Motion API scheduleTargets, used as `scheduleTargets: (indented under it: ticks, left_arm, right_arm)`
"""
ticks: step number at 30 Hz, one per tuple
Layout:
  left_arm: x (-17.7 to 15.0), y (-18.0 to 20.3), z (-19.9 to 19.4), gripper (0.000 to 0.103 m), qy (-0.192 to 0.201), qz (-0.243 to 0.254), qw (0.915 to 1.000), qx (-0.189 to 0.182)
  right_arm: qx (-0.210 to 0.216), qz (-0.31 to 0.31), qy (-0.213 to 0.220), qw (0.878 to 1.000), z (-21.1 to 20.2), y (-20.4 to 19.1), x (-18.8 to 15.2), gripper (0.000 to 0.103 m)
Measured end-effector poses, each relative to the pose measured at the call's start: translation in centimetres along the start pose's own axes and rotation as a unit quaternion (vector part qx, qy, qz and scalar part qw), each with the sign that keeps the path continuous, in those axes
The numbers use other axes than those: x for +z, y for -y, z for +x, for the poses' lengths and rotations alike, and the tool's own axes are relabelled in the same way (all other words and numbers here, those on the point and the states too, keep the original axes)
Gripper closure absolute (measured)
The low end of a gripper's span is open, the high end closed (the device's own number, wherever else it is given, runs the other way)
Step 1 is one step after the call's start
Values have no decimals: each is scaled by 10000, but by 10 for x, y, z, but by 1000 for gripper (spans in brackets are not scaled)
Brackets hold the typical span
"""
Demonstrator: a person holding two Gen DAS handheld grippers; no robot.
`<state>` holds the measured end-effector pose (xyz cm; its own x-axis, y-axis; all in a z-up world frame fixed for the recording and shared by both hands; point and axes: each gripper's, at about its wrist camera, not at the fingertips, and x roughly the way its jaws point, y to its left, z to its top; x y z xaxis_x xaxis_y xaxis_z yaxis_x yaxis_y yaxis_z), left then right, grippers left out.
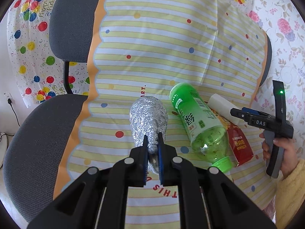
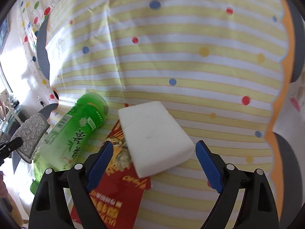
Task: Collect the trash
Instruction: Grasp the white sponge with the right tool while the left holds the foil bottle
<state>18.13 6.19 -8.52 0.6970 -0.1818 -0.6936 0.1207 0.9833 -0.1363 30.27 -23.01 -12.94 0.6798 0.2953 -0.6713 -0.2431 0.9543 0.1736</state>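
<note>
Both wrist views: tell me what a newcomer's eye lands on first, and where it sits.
The green bottle lies on its side on the striped cloth over the chair, with a red packet and a white block beside it. The left tool is shut on a glittery silver scrubber left of the bottle. The right tool stands open around the block's near end.
</note>
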Motion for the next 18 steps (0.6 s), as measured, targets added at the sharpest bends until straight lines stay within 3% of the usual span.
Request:
scheduleTargets:
  ticks: [7, 8, 9, 10, 13, 15, 18]
  left_arm:
    - [-1, 3, 1, 96, -60, -44, 10000, 7]
    - [-1, 4, 0, 96, -58, -52, 10000, 7]
    - [-2, 4, -1, 96, -55, -62, 10000, 7]
    - [-2, 5, -3, 96, -55, -74, 10000, 1]
    - [-6, 8, -11, 96, -57, -78, 9999, -39]
    - [-10, 9, -17, 96, -57, -61, 10000, -40]
    - [-12, 7, -21, 96, -67, -105, 9999, -2]
  right_arm:
    - [106, -402, -110, 9991, -2, -9, -11, 18]
    - [90, -456, -124, 9988, -2, -11, -13, 36]
    - [54, -480, -154, 9987, -4, -13, -14, 43]
    - [27, -467, -148, 9988, -7, -15, -14, 43]
    - [208, -485, -176, 9984, -19, -26, -16, 41]
    - [273, -529, -56, 9982, -31, -35, -19, 26]
    - [116, -644, 115, 9978, -38, -42, -19, 17]
